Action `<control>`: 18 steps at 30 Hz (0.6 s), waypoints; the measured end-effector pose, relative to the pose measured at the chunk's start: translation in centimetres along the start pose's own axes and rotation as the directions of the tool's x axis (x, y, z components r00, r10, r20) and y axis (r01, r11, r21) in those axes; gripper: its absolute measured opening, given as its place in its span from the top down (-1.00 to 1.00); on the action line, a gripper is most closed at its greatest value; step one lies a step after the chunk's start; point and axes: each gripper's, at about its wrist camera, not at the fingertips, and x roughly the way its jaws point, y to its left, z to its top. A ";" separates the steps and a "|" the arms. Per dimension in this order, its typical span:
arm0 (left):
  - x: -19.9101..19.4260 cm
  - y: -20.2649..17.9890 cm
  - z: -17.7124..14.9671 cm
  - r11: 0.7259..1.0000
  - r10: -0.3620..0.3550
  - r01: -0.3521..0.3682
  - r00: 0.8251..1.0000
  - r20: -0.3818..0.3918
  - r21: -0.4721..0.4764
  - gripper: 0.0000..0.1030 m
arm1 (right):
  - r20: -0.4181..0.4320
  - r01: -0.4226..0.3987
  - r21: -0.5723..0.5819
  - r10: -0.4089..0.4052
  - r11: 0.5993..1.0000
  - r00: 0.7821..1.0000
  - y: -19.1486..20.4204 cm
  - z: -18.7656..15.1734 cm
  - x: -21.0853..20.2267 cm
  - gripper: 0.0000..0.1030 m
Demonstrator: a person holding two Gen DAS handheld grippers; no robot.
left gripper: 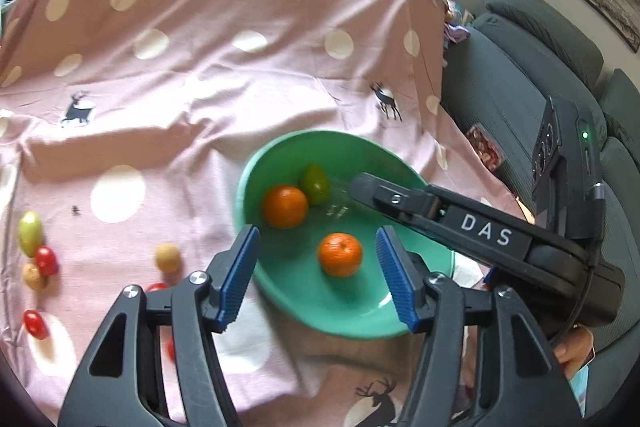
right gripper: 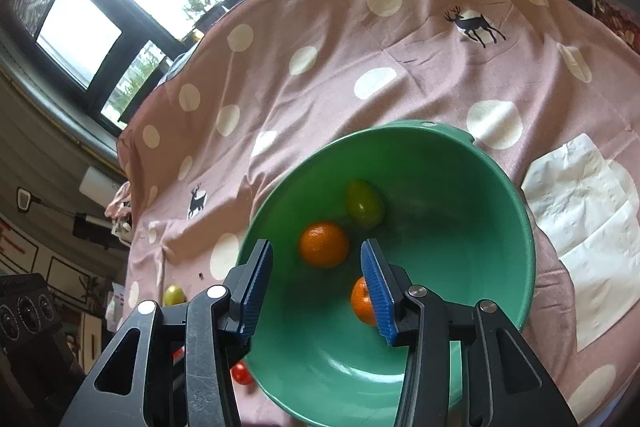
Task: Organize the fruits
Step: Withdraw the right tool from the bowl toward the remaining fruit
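A green bowl (left gripper: 416, 307) sits on the pink dotted cloth and holds two oranges (left gripper: 340, 254) (left gripper: 285, 207) and a green fruit (left gripper: 315, 183). My left gripper (left gripper: 318, 277) is open and empty above the bowl's near side. My right gripper (right gripper: 317, 290) is open and empty over the bowl (right gripper: 472, 243); it shows in the left wrist view (left gripper: 362, 187) reaching in from the right. The right wrist view shows the same oranges (right gripper: 324, 244) (right gripper: 362, 301) and green fruit (right gripper: 364, 203). Loose small fruits lie left of the bowl: green (left gripper: 29, 233), red (left gripper: 46, 261), yellow (left gripper: 168, 257), red (left gripper: 35, 324).
White paper napkins (right gripper: 588, 211) lie on the cloth right of the bowl. A grey sofa (left gripper: 520, 75) stands beyond the table's right edge. Windows are behind the table. A small red fruit (right gripper: 241, 373) and a yellow-green one (right gripper: 174, 295) lie beside the bowl.
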 end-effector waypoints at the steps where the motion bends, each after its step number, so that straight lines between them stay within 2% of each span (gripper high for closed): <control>1: -0.7 0.6 -0.1 1.000 0.009 -0.009 1.000 0.011 -0.006 -0.25 | 0.003 -0.002 -0.010 0.002 1.000 1.000 0.3 -0.1 0.0 0.04; 3: -2.0 2.0 -0.3 0.999 0.034 -0.033 0.999 0.031 -0.026 -0.28 | 0.000 -0.021 -0.027 0.021 0.999 1.000 1.0 -0.2 0.0 -0.09; 7: -4.5 5.3 -0.8 0.994 0.092 -0.088 0.995 0.049 -0.064 -0.36 | -0.012 -0.058 -0.054 0.057 0.997 0.998 2.5 -0.5 0.3 -0.11; 10: -6.6 8.3 -1.5 0.986 0.126 -0.117 0.990 0.068 -0.119 -0.42 | -0.019 -0.091 -0.077 0.090 0.993 0.996 3.8 -1.0 0.5 -0.35; 11: -7.2 9.4 -1.7 0.982 0.135 -0.124 0.988 0.072 -0.144 -0.43 | -0.020 -0.110 -0.085 0.109 0.990 0.994 4.4 -1.1 0.5 -0.36; 18: -11.0 17.0 -3.5 0.926 0.186 -0.130 0.974 0.128 -0.355 -0.50 | -0.079 -0.200 -0.160 0.190 0.967 0.979 8.3 -2.6 1.9 -0.36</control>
